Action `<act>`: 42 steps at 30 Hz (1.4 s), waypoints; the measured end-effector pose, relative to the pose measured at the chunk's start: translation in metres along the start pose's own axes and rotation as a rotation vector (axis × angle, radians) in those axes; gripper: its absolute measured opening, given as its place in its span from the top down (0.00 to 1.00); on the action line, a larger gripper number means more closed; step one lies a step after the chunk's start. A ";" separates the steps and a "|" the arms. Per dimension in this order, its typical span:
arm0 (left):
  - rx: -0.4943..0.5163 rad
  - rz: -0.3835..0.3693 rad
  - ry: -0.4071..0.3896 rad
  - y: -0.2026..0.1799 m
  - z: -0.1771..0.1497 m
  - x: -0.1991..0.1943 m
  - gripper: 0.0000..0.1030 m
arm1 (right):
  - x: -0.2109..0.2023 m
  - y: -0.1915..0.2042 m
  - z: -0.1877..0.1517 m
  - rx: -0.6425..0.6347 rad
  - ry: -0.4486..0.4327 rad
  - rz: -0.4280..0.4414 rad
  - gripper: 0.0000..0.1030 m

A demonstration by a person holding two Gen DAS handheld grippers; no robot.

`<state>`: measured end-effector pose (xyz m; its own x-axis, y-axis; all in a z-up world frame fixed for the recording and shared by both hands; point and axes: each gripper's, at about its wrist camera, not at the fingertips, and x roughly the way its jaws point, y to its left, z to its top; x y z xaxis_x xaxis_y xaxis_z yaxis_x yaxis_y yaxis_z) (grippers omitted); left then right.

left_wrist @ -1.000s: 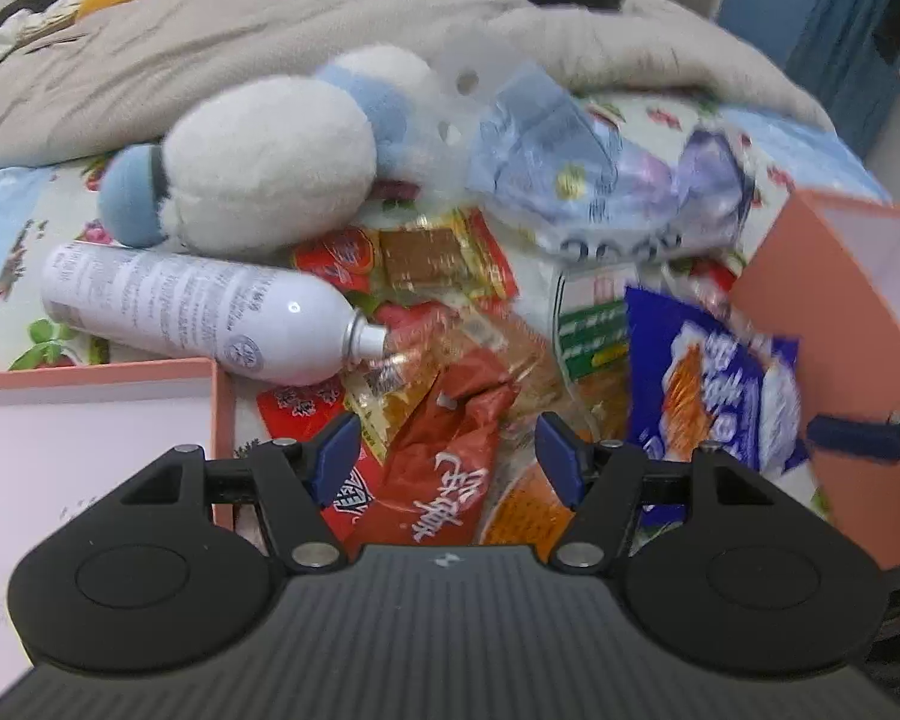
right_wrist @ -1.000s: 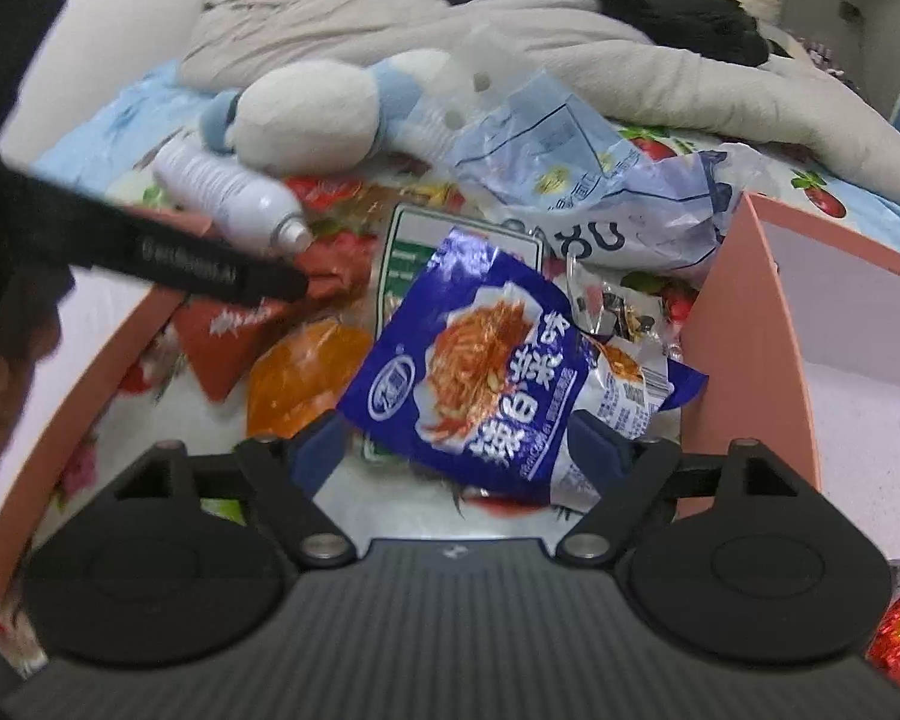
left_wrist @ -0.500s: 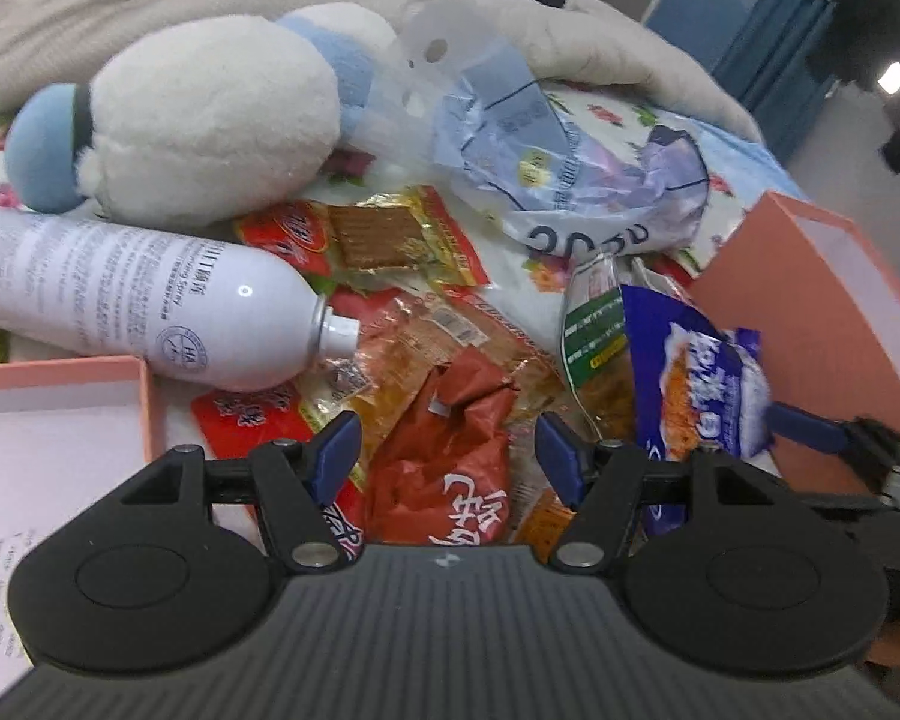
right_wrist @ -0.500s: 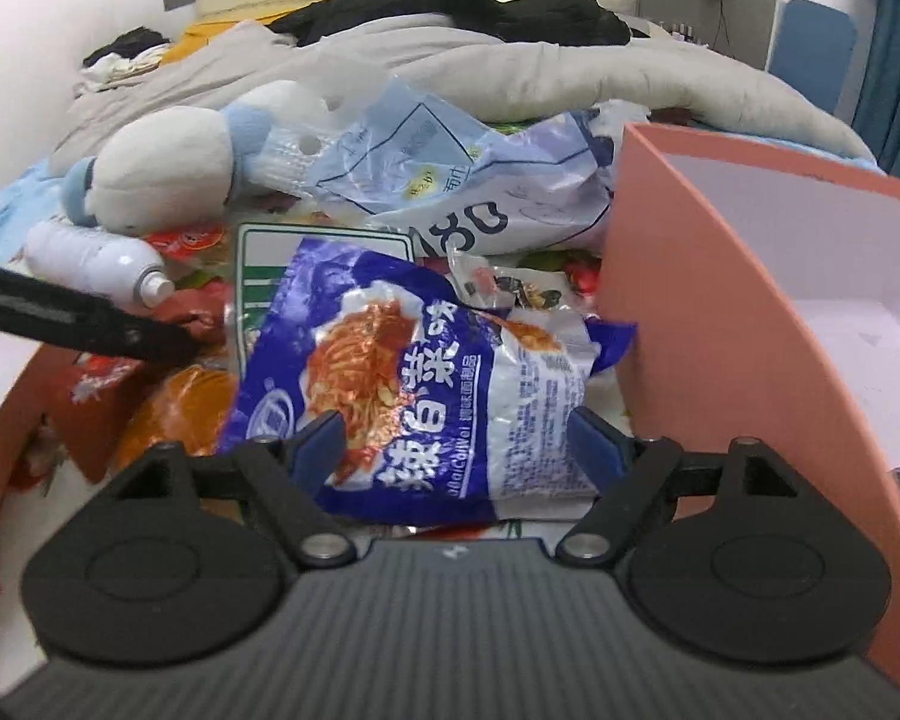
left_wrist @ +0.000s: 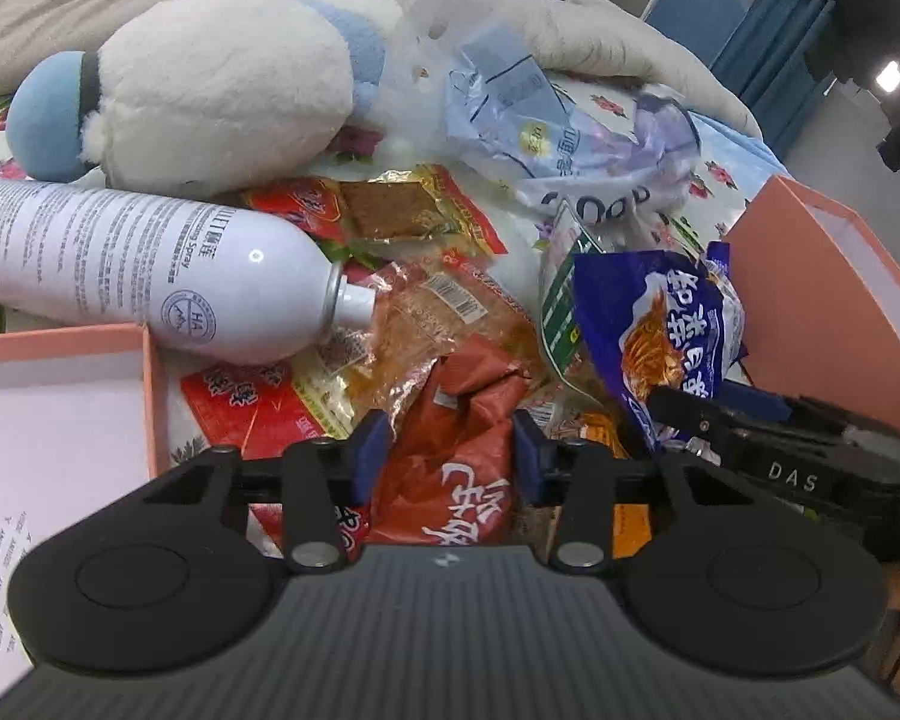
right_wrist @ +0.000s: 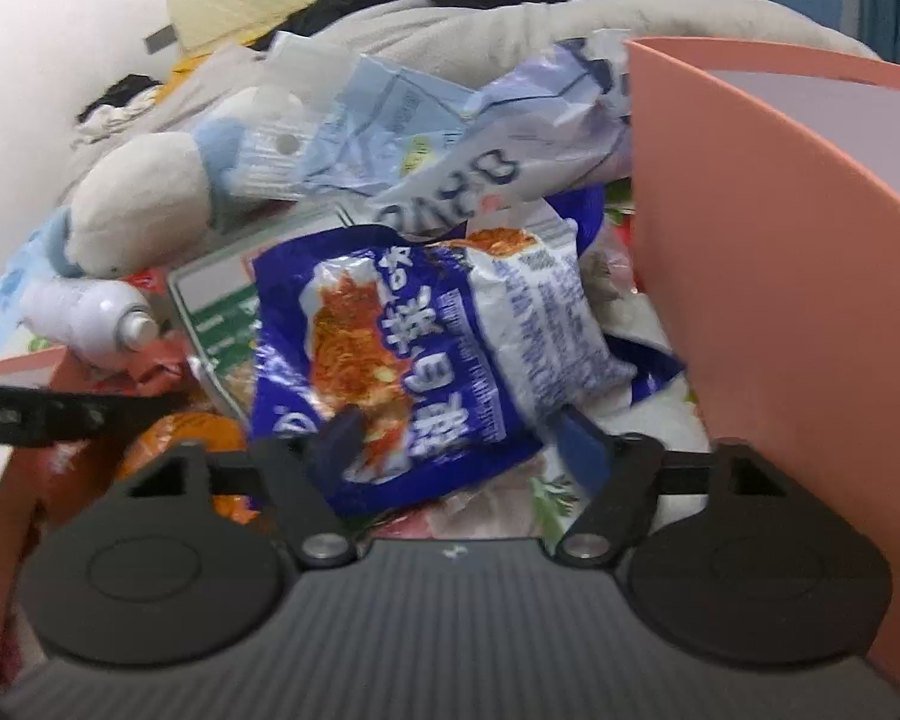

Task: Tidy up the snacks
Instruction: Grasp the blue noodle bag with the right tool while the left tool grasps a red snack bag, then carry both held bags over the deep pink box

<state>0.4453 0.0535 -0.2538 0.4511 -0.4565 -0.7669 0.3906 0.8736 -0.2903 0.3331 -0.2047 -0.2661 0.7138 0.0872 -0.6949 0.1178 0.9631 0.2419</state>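
Note:
A pile of snack packets lies on a flowered bed sheet. My left gripper (left_wrist: 450, 459) points down at a crumpled red packet (left_wrist: 456, 414). Its jaws are closing with the packet between them, and the pads sit right at its two edges. My right gripper (right_wrist: 459, 438) is over a blue noodle packet (right_wrist: 426, 330), also visible from the left wrist (left_wrist: 660, 324). Its jaws are closing too, around the packet's lower corner, with a gap still showing at the right pad. One black finger of the right gripper (left_wrist: 780, 450) reaches in from the right in the left wrist view.
A pink box (right_wrist: 780, 240) stands right of the pile, and a shallow pink lid (left_wrist: 60, 396) lies to its left. A white spray can (left_wrist: 150, 276), a white and blue plush toy (left_wrist: 210, 90) and a crumpled plastic bag (left_wrist: 540, 120) lie behind. More red, orange and green packets surround the two.
Both grippers have come down closer to the pile and their jaws have narrowed. The right gripper has rolled, and the blue packet now sits tilted between its jaws.

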 end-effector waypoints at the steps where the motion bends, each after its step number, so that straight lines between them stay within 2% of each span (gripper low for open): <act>1: 0.004 0.002 -0.003 -0.001 -0.001 -0.002 0.59 | 0.000 0.001 0.000 -0.001 0.000 0.010 0.46; 2: 0.007 0.006 -0.005 -0.003 -0.002 -0.004 0.60 | -0.002 0.002 0.001 -0.012 -0.003 0.009 0.49; 6: 0.016 0.022 -0.025 -0.010 -0.004 -0.012 0.68 | -0.014 0.010 0.001 -0.058 -0.018 -0.001 0.75; 10: -0.013 0.036 -0.031 -0.014 -0.007 -0.024 0.69 | -0.026 0.008 0.003 -0.068 -0.009 0.015 0.81; 18: -0.117 0.121 -0.062 -0.019 -0.019 -0.067 0.69 | -0.075 0.015 0.000 -0.096 -0.003 0.055 0.83; 23: -0.198 0.142 -0.082 -0.027 -0.031 -0.100 0.69 | -0.116 0.021 -0.005 -0.111 0.001 0.082 0.83; 32: -0.254 0.173 -0.138 -0.070 -0.061 -0.165 0.69 | -0.194 0.021 -0.012 -0.129 -0.021 0.111 0.83; 42: -0.281 0.187 -0.188 -0.131 -0.112 -0.205 0.69 | -0.261 0.004 -0.029 -0.133 -0.036 0.126 0.83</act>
<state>0.2117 0.0520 -0.1229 0.6433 -0.2850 -0.7106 0.0640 0.9449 -0.3210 0.1273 -0.2157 -0.1038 0.7413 0.2028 -0.6398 -0.0646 0.9704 0.2327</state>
